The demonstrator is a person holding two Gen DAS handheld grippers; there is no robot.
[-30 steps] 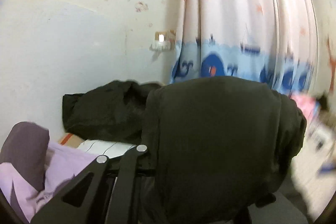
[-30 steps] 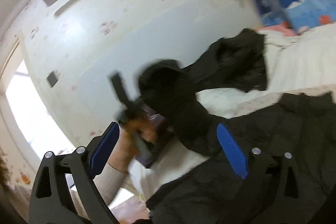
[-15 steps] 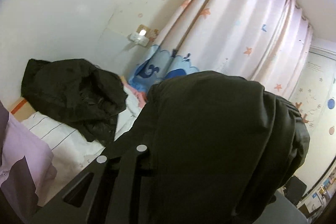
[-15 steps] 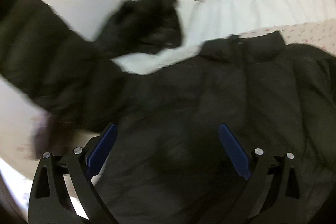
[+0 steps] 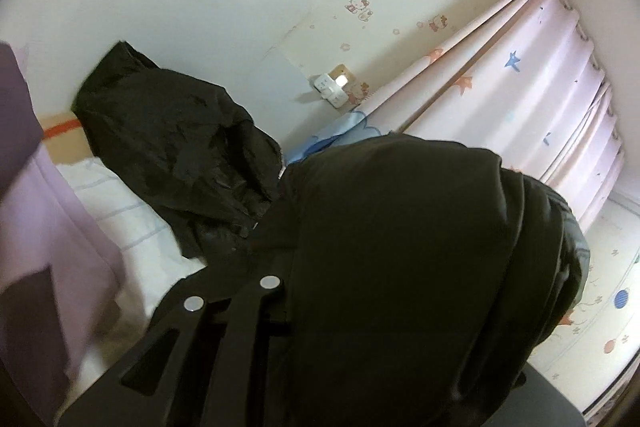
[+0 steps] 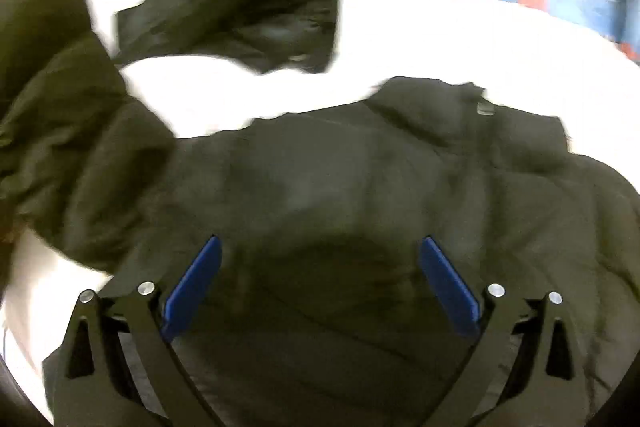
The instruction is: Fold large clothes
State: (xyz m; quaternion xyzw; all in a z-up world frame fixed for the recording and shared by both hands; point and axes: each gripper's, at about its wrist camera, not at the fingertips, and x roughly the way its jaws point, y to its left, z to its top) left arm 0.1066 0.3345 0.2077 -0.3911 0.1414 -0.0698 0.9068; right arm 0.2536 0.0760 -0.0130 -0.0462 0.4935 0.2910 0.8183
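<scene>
A dark olive padded jacket [image 6: 360, 179] lies spread on the white bed [image 6: 440, 39], collar toward the far side. Its left sleeve [image 6: 60, 147] is lifted off the bed. In the left wrist view that sleeve [image 5: 420, 267] drapes over my left gripper [image 5: 276, 307], which is shut on it; the fingertips are hidden under the cloth. My right gripper [image 6: 320, 247] points down over the jacket's body, its jaws opening wide. The blue pads [image 6: 196, 279] stand apart above the fabric and clamp nothing.
A second black garment [image 5: 172, 147] lies crumpled on the bed near the wall, also seen as a dark heap [image 6: 248, 11]. Purple cloth [image 5: 40, 227] fills the left edge. A pink star curtain [image 5: 520, 107] and a wall socket [image 5: 334, 87] are behind.
My right gripper swung down from facing the wall to hover over the jacket's body. My left gripper rolled, still holding the sleeve, so the room now looks tilted.
</scene>
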